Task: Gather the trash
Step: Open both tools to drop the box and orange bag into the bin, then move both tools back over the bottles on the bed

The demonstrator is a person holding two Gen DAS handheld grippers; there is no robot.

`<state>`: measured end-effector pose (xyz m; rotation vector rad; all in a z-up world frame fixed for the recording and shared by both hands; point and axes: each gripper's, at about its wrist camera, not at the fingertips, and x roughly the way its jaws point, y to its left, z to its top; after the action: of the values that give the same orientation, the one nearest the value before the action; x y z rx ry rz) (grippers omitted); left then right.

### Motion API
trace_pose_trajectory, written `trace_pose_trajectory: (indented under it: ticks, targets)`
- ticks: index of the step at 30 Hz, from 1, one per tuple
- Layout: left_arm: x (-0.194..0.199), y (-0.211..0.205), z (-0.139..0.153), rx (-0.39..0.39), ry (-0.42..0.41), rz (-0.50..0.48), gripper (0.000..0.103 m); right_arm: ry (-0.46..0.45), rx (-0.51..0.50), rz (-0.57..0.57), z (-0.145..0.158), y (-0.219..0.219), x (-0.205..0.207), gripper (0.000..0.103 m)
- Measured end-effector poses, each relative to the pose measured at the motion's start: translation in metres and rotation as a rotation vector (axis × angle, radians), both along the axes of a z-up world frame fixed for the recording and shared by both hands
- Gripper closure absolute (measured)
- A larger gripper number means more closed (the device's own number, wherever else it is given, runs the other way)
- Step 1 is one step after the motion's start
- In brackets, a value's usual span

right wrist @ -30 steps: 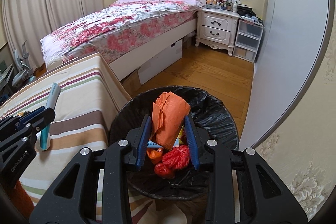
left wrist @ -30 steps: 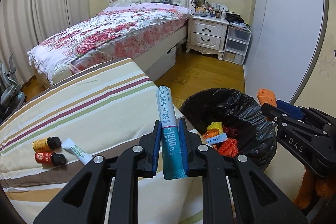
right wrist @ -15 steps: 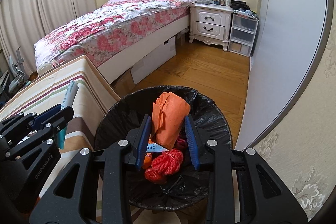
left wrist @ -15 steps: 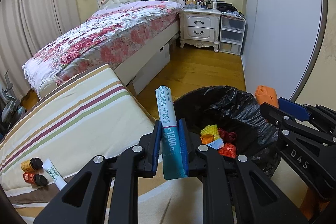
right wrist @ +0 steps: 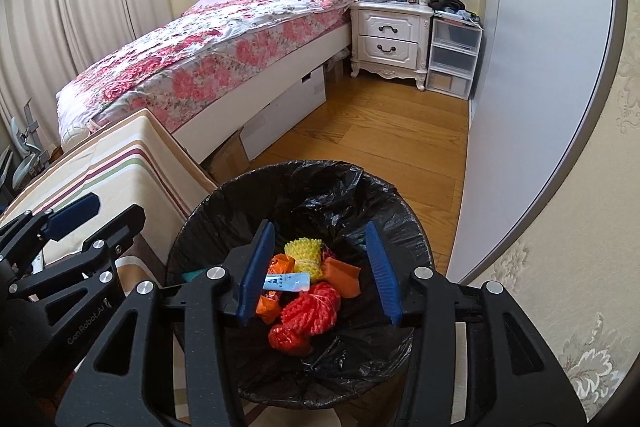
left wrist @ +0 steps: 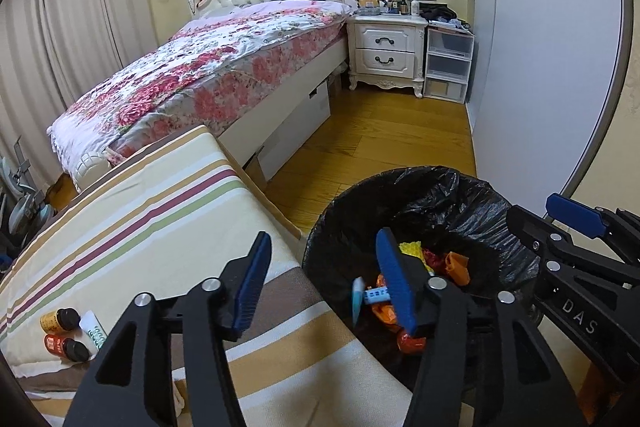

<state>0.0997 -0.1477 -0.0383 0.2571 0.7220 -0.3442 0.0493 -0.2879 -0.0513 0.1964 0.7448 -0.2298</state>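
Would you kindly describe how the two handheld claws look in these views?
Both are matte black angular frames with triangular cut-outs and silver round rivets, ending in flat blue ribbed pads. The left claw bears grey "GenRobot.AI" lettering, seen from the right wrist view; the right claw shows "DAS" lettering on its side. No cables or sleeves are visible.

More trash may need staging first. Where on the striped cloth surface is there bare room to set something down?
The striped cloth surface lies bare from its far edge by the floral bed down to the left claw. Its near-left corner is crowded: two small dark-capped bottles beside a white tube.
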Motion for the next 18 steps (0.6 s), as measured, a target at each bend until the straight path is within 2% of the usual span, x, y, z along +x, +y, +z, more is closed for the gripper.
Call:
trace_pose_trajectory:
  ticks: [5, 12, 18]
  targets:
    - [-0.004, 0.01, 0.006, -0.006, -0.01, 0.019, 0.032, -0.001, 0.0, -0.001, 0.001, 0.002, -0.003, 0.056]
    - [-0.015, 0.032, 0.011, 0.005, -0.016, 0.044, 0.03, 0.008, 0.008, 0.022, 0.0, 0.017, -0.007, 0.055]
    - [-0.023, 0.07, 0.014, -0.001, -0.007, 0.111, 0.03, 0.021, 0.01, 0.077, -0.002, 0.043, -0.008, 0.055]
